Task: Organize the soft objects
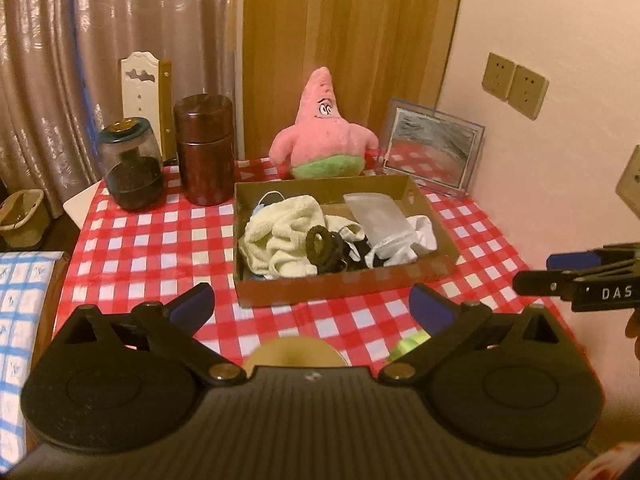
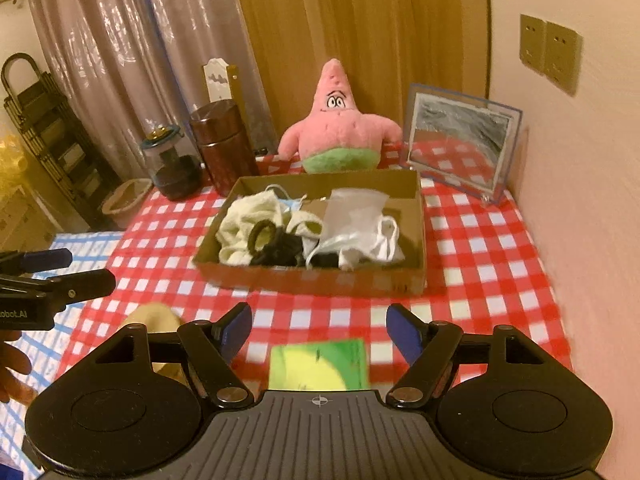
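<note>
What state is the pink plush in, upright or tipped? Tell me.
Upright. The pink plush stands behind the cardboard box, pointed head up.

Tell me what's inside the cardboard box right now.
The cardboard box holds a cream towel, dark hair ties, a translucent pouch, white fabric and a blue-edged face mask. Whatever lies beneath that pile is covered.

open cloth before box (image 1: 344, 288), jars (image 1: 205, 148) behind-left
</note>
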Action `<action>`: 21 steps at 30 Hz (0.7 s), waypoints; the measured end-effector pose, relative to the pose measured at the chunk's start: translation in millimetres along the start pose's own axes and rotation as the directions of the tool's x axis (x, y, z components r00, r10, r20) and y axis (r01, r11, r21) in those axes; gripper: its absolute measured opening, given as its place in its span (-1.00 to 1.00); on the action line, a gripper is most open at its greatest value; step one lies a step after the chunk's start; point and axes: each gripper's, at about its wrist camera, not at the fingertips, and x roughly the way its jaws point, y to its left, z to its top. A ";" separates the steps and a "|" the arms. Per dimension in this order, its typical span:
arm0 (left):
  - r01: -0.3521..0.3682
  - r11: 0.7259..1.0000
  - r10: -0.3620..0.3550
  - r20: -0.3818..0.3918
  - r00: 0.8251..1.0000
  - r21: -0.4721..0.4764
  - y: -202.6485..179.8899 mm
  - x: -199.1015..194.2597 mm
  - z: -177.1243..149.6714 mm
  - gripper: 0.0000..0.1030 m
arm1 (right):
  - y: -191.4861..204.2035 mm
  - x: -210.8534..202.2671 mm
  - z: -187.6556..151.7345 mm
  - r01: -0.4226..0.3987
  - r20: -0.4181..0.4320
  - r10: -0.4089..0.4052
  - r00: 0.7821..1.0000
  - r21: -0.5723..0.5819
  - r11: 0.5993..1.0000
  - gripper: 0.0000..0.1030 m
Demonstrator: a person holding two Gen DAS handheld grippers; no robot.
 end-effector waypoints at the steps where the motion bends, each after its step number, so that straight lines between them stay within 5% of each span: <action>1: -0.013 1.000 0.013 -0.002 1.000 -0.005 -2.2 -6.6 -3.9 0.99 | 1.5 -5.3 -4.9 -0.004 0.000 0.004 1.000 0.001 1.000 0.44; 21: -0.073 0.990 0.076 0.019 0.997 -0.120 -36.1 -115.8 -107.3 0.99 | 27.0 -101.1 -112.4 0.026 0.015 -0.026 1.000 0.019 0.999 0.44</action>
